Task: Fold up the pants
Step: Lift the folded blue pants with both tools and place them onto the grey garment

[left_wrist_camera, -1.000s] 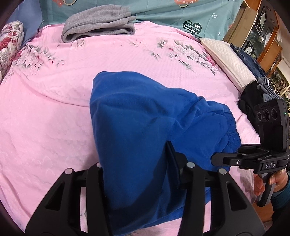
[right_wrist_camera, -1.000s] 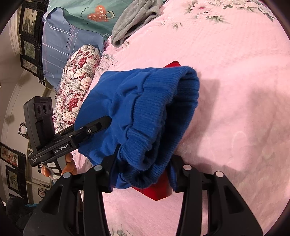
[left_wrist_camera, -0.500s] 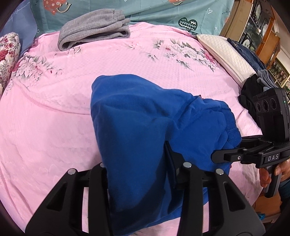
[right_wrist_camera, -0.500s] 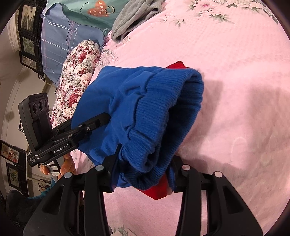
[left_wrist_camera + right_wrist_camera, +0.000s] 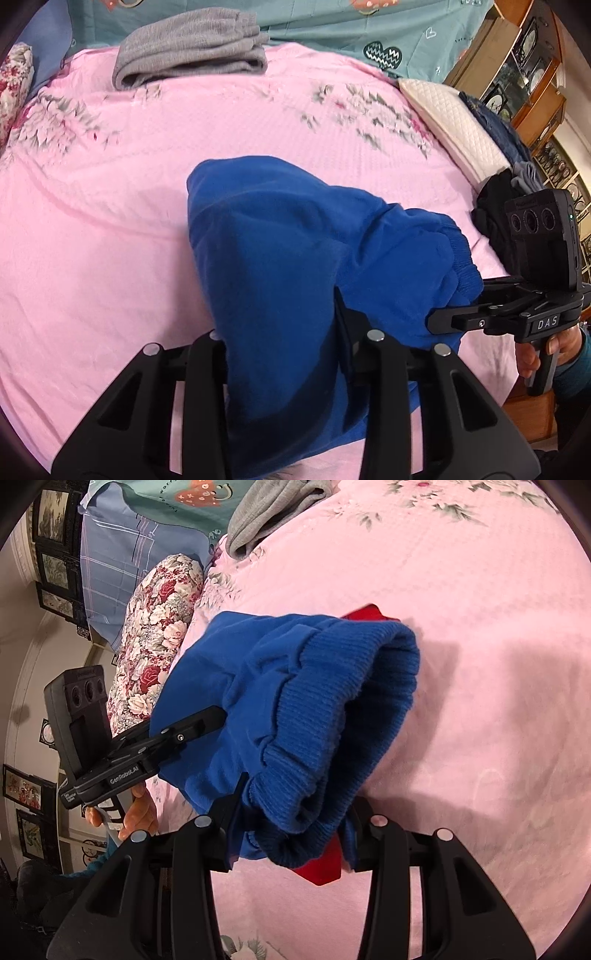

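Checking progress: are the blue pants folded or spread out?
Folded, partly: the blue pants are doubled into a bundle, lifted by both grippers, waistband bunched at one end.

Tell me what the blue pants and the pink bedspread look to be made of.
Blue pants: soft, matte fleece-like knit, judging by the fuzzy, thick drape; the waistband is a ribbed knit, its ridges plain in the right wrist view. Pink bedspread: thin woven cloth, probably cotton or a blend, with a fine embossed grid texture, a slight sheen and printed flowers.
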`<state>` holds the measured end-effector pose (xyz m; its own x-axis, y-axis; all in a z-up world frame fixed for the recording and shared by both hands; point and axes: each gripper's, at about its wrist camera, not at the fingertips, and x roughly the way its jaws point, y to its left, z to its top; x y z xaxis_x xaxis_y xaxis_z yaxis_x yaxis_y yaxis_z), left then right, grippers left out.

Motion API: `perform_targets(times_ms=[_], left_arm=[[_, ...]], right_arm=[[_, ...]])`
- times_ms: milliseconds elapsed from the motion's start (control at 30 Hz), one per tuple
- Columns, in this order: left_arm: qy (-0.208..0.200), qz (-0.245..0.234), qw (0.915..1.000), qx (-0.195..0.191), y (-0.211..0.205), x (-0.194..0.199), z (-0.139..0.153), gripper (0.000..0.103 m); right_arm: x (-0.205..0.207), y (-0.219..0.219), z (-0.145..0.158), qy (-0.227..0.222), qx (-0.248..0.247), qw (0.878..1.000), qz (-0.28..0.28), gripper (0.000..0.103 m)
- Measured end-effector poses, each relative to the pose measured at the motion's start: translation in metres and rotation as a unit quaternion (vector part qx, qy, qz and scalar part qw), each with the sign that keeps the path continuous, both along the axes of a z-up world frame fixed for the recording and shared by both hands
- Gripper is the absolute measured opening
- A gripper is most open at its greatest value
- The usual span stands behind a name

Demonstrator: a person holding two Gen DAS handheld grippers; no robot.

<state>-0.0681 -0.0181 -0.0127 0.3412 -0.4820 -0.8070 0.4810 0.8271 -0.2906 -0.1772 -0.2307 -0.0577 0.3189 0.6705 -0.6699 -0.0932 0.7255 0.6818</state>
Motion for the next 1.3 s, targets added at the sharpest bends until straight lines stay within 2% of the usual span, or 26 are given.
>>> perform_targets(times_ms=[100,200,333,400,433,533,633,700,833,933,1000,1033,1067,1100,1133,1167,1267,1300], left_arm=[[-0.027,0.005,0.9996,-0.008,0.006,0.025,0.034,0.034],[-0.086,0.022,0.9961,-0.008,0.012,0.061,0.087,0.034],[-0.167,0.058,0.9842,0.004,0.019,0.119,0.160,0.035],[-0.207,0.079,0.9751,0.012,0.022,0.152,0.192,0.035],[-0.218,0.086,0.9720,0.011,0.023,0.171,0.204,0.035],[-0.236,0.102,0.9663,0.012,0.025,0.221,0.221,0.036],[-0.220,0.117,0.9684,0.015,0.023,0.271,0.212,0.036],[-0.197,0.127,0.9719,0.019,0.022,0.304,0.193,0.036],[-0.165,0.133,0.9762,0.045,0.020,0.348,0.144,0.036],[-0.122,0.135,0.9815,0.062,0.017,0.377,0.098,0.037],[-0.103,0.142,0.9813,0.079,0.013,0.387,0.068,0.044],[-0.108,0.147,0.9796,0.085,0.011,0.387,0.060,0.059],[-0.120,0.157,0.9754,0.097,0.010,0.386,0.054,0.082],[-0.137,0.177,0.9687,0.108,0.012,0.384,0.050,0.088],[-0.137,0.185,0.9680,0.100,0.016,0.384,0.048,0.092],[-0.131,0.190,0.9686,0.092,0.020,0.383,0.048,0.096],[-0.112,0.206,0.9684,0.085,0.030,0.380,0.050,0.100],[-0.114,0.208,0.9667,0.096,0.030,0.375,0.054,0.100]], right_arm=[[0.015,0.003,0.026,-0.029,-0.013,0.999,0.018,0.040],[0.047,0.006,0.067,-0.078,-0.037,0.996,0.030,0.039],[0.105,0.021,0.143,-0.176,-0.079,0.980,0.045,0.039],[0.142,0.029,0.180,-0.218,-0.094,0.970,0.047,0.039],[0.162,0.033,0.199,-0.245,-0.100,0.963,0.044,0.039],[0.213,0.038,0.230,-0.276,-0.094,0.956,0.033,0.039],[0.269,0.038,0.243,-0.288,-0.088,0.953,0.019,0.039],[0.301,0.039,0.238,-0.282,-0.086,0.955,0.009,0.039],[0.360,0.043,0.207,-0.246,-0.094,0.965,-0.013,0.039],[0.396,0.048,0.172,-0.213,-0.123,0.969,-0.026,0.039],[0.412,0.045,0.145,-0.181,-0.131,0.974,-0.044,0.039],[0.419,0.045,0.131,-0.167,-0.146,0.974,-0.052,0.039],[0.421,0.045,0.117,-0.151,-0.162,0.973,-0.060,0.039],[0.426,0.045,0.104,-0.131,-0.175,0.974,-0.067,0.042],[0.428,0.044,0.091,-0.122,-0.182,0.973,-0.070,0.043],[0.428,0.043,0.086,-0.130,-0.186,0.971,-0.073,0.046],[0.424,0.041,0.081,-0.137,-0.207,0.964,-0.097,0.072],[0.422,0.042,0.081,-0.130,-0.225,0.960,-0.103,0.091]])
